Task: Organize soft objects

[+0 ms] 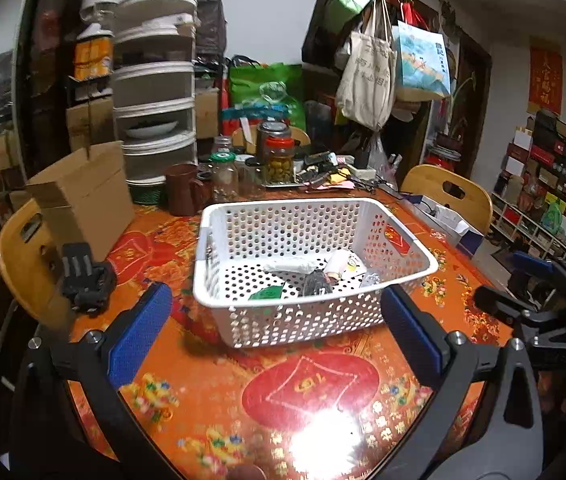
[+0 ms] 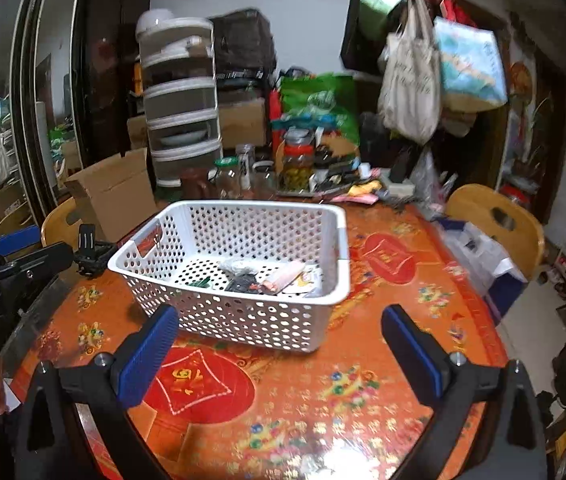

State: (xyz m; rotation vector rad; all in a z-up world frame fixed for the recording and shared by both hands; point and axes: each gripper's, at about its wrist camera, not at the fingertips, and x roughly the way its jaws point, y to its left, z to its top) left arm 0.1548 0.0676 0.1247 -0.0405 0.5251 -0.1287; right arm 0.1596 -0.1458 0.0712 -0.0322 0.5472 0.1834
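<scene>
A white perforated basket (image 1: 239, 312) stands on the orange patterned table (image 1: 283, 400); it also shows in the right wrist view (image 2: 243, 328). Several small soft objects lie in it: a white roll (image 1: 291, 267), a dark bundle (image 1: 317, 283), a green piece (image 1: 269, 293) and a pale packet (image 1: 341, 265); the pile shows in the right wrist view (image 2: 271, 278). My left gripper (image 1: 279, 324) is open and empty, just in front of the basket. My right gripper (image 2: 279, 344) is open and empty, in front of the basket's near wall.
A cardboard box (image 1: 83, 200) and a black clamp-like part (image 1: 85, 276) sit at the table's left. Jars (image 1: 279, 156) and clutter line the far edge. Wooden chairs (image 1: 449, 192) stand around the table. A blue-white box (image 2: 483, 260) lies at the right edge.
</scene>
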